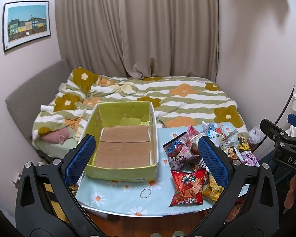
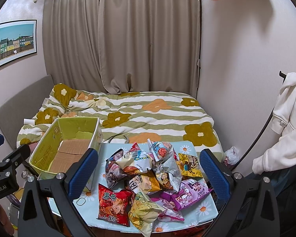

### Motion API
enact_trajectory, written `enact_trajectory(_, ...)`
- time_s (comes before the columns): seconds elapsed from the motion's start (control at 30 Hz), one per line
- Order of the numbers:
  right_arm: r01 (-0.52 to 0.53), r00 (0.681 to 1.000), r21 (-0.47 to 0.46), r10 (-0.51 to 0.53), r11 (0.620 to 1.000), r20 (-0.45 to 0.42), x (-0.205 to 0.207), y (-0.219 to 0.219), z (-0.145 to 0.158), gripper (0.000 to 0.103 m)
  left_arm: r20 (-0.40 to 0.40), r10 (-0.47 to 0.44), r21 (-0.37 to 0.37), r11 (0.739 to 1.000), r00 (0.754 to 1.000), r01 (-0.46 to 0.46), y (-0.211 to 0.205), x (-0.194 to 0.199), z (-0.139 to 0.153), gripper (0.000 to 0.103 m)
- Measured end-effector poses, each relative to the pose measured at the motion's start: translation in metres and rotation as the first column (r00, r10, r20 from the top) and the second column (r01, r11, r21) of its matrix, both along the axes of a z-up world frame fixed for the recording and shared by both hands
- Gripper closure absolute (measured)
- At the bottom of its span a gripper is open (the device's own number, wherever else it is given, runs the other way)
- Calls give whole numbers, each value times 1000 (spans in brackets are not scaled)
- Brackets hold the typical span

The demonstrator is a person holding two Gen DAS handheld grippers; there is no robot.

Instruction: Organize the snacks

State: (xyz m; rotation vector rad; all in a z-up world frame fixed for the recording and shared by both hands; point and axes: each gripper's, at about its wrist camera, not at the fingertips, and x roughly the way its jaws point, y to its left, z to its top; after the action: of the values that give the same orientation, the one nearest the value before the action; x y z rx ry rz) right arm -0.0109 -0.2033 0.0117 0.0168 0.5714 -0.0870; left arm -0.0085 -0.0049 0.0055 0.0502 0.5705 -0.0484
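Note:
An open green cardboard box with a bare brown bottom stands on the left of a small table with a light-blue daisy cloth; it also shows in the right wrist view. A pile of snack bags lies to its right, with a red potato-stick bag at the front; that bag shows in the left wrist view too. My left gripper is open and empty, hovering before the box and pile. My right gripper is open and empty, framing the pile.
A rubber band lies on the cloth in front of the box. A bed with a flowered striped duvet stands right behind the table. Beige curtains hang behind it. A white hoodie hangs at right.

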Motion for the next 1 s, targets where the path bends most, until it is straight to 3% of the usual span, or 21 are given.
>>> enact_trajectory(0.13, 7, 1000, 13, -7, 1000, 1, -1, -4, -1, 0, -18, -11, -6, 1000, 1000, 10, 0, 7, -2, 0)
enact_trajectory(0.3, 39, 998, 43, -37, 998, -41, 3, -20, -21, 0, -102, -63, -12, 998, 993, 62, -6, 29, -22, 0)
enact_trajectory(0.5, 91, 983, 102, -73, 991, -171, 6, -36, -78, 0, -267, -165, -59, 986, 949, 155, -26, 56, -89, 0)
enact_trajectory(0.7, 48, 966, 197, 4, 979, -259, 13, -46, -137, 0, -392, -196, -109, 980, 899, 166, -55, 70, -153, 0)
enact_trajectory(0.83, 38, 957, 250, 37, 967, -289, 14, -46, -163, 0, -457, -217, -107, 976, 863, 188, -75, 78, -195, 0)
enact_trajectory(1.0, 39, 942, 291, 63, 956, -331, 25, -44, -192, 1, -505, -220, -123, 975, 835, 183, -85, 87, -232, 0)
